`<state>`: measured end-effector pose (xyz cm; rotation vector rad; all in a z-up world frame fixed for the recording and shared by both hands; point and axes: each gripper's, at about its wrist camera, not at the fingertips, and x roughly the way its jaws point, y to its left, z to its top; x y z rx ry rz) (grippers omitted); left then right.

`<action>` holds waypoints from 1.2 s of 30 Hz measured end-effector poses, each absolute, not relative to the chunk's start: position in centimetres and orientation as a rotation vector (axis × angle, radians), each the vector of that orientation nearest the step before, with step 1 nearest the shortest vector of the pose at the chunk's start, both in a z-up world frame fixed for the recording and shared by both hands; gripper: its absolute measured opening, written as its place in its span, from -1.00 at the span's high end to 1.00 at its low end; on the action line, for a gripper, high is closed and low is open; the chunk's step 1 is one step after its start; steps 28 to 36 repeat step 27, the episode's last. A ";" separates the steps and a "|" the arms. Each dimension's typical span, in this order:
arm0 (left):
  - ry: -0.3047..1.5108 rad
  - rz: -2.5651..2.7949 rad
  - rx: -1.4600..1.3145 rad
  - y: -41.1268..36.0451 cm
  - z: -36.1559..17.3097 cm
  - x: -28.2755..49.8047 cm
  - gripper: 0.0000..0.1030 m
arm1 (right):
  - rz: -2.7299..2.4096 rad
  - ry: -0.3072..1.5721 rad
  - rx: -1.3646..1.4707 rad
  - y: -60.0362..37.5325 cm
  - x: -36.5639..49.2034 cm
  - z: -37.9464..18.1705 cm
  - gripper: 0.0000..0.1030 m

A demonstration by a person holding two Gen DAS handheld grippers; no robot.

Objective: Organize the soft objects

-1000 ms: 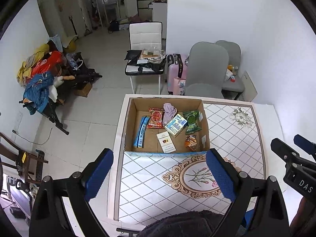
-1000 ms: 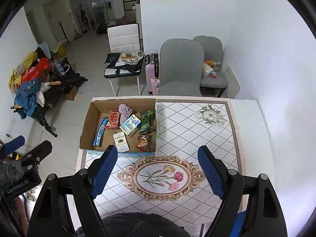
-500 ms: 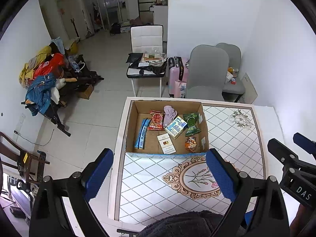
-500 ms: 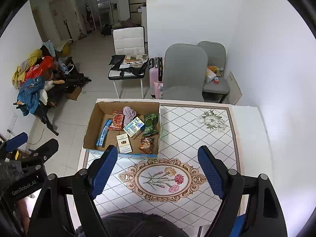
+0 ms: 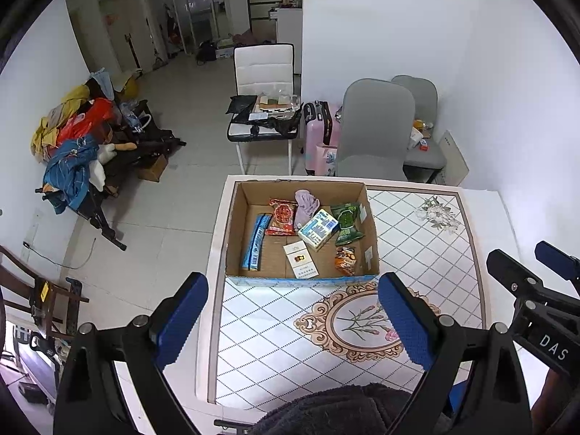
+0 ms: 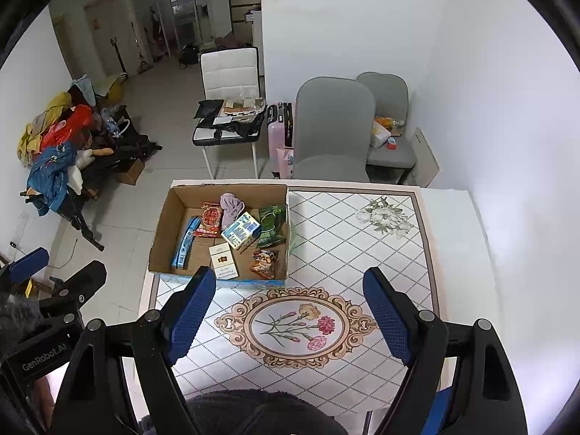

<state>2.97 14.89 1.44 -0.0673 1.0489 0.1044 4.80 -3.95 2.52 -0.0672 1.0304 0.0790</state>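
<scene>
1. Clothes heap (image 5: 72, 152) lines the left wall; chairs (image 5: 375, 127) stand behind the table (image 5: 482, 214).
2. Cardboard box (image 5: 370, 232) on the table's left side holds a lilac cloth (image 5: 306, 204) among snack packets.
3. Left gripper (image 5: 291, 320) and right gripper (image 6: 288, 320) hover above the patterned tabletop, jaws apart, empty.

We see a crumpled lilac cloth (image 5: 306, 203) at the box's (image 5: 232, 232) 12 o'clock wall, red packet (image 5: 282, 216) touching its 9 o'clock side, green packet (image 5: 347, 223) at 3, blue-white carton (image 5: 319, 229) overlapping its 5 o'clock edge.
</scene>
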 end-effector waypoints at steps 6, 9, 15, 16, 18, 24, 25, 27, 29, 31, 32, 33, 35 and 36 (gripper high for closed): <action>1.049 0.104 -0.069 14.9 1.4 2.9 -0.86 | 0.068 1.028 -0.061 -4.1 4.6 2.7 -0.66; 1.047 0.107 -0.069 14.9 1.4 3.0 -0.86 | 0.064 1.025 -0.062 -4.2 4.4 2.8 -0.66; 1.044 0.109 -0.069 14.8 1.6 3.0 -0.86 | 0.061 1.024 -0.056 -4.2 4.3 2.9 -0.66; 1.044 0.110 -0.069 14.8 1.6 3.0 -0.86 | 0.061 1.024 -0.060 -4.2 4.3 2.9 -0.66; 1.042 0.109 -0.067 14.7 1.6 3.0 -0.86 | 0.061 1.025 -0.057 -4.2 4.3 2.9 -0.66; 1.025 0.112 -0.053 14.5 1.9 2.9 -0.86 | 0.054 1.024 -0.051 -4.3 4.2 3.0 -0.66; 1.023 0.113 -0.052 14.4 1.9 2.8 -0.86 | 0.053 1.025 -0.047 -4.3 4.2 3.0 -0.66; 1.024 0.112 -0.055 14.4 1.9 2.8 -0.86 | 0.046 1.025 -0.045 -4.5 4.2 3.0 -0.66; 1.024 0.112 -0.055 14.4 1.9 2.8 -0.86 | 0.046 1.025 -0.045 -4.5 4.2 3.0 -0.66; 1.024 0.112 -0.055 14.4 1.9 2.8 -0.86 | 0.046 1.025 -0.045 -4.5 4.2 3.0 -0.66; 1.024 0.112 -0.055 14.4 1.9 2.8 -0.86 | 0.046 1.025 -0.045 -4.5 4.2 3.0 -0.66; 1.024 0.112 -0.055 14.4 1.9 2.8 -0.86 | 0.046 1.025 -0.045 -4.5 4.2 3.0 -0.66; 1.024 0.112 -0.055 14.4 1.9 2.8 -0.86 | 0.046 1.025 -0.045 -4.5 4.2 3.0 -0.66; 1.024 0.112 -0.055 14.4 1.9 2.8 -0.86 | 0.046 1.025 -0.045 -4.5 4.2 3.0 -0.66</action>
